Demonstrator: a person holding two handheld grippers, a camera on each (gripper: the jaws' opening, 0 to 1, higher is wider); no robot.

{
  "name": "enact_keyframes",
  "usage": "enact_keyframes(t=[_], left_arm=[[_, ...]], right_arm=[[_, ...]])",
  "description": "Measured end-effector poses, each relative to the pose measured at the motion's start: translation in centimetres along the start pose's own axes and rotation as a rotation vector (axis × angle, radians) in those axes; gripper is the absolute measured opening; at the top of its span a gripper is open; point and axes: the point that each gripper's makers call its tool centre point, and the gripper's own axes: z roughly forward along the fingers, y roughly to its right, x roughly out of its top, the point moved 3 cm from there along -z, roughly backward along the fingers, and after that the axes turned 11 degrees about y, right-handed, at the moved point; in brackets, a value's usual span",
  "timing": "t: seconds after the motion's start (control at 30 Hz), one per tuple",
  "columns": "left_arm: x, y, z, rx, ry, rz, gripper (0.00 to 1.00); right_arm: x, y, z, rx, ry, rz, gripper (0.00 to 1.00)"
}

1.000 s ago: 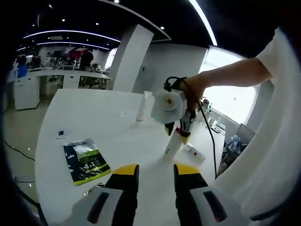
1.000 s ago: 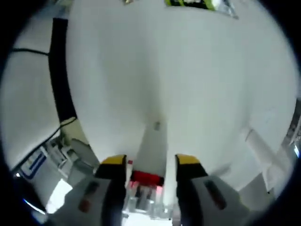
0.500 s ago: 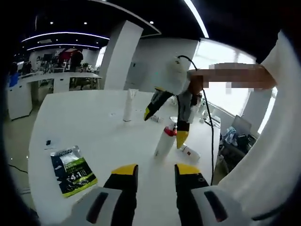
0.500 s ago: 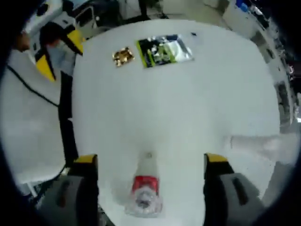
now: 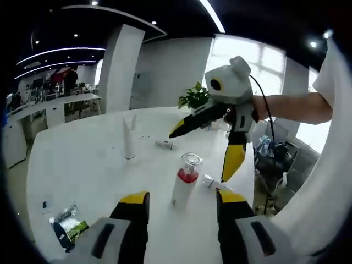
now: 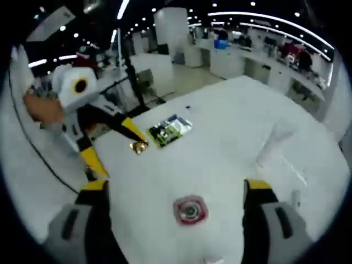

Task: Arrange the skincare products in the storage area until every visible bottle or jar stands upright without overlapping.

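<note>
Left gripper view showed a clear-capped bottle [image 5: 185, 180] with a red band standing upright on a white table [image 5: 82, 159], just beyond the yellow-tipped left gripper [image 5: 179, 204], whose jaws were apart and held nothing. Above the bottle, the right gripper [image 5: 209, 137] hung in a person's hand, its jaws spread wide and empty. Just beside the bottle, on its right, a small tube [image 5: 214, 182] lay flat on the table. Farther behind the bottle, a tall white tube [image 5: 129, 138] stood upright, and near that, another small item [image 5: 165, 144] lay on its side. A green packet [image 5: 67, 226] lay flat at the table's near left edge, well apart from the bottle.

Right gripper view looked down on the bottle's round cap [image 6: 190, 209], between that gripper's open jaws.

Judging from this, the task looked partly done: the bottle and the tall tube stood upright, while two small items lying flat probably remained to be set up.
</note>
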Motion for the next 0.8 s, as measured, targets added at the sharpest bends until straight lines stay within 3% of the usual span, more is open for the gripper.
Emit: enact_keyframes(t=[0.13,0.2,0.3,0.53,0.8], left_arm=[[0.4,0.2,1.8,-0.030,-0.034,0.046,0.53],[0.4,0.5,3.1,-0.055,-0.045,0.065,0.53],[0.0,0.6,4.4,-0.073,-0.060,0.049,0.53],[-1.2,0.4,6.7,-0.073,-0.129,0.072,0.53],[-3.2,0.3,9.2,-0.115,-0.192,0.074,0.53]], right_arm=[[0.6,-0.6,-2.7,0.011,0.206,0.148,0.99],[2.5,-0.3,-5.1,-0.023,0.410,0.204,0.99],[2.7,-0.3,-6.7,-0.040,0.490,0.243,0.99],[-0.3,0.4,-8.7,-0.124,0.478,0.282,0.99],[-2.7,0.1,-9.8,-0.138,0.465,0.323,0.99]])
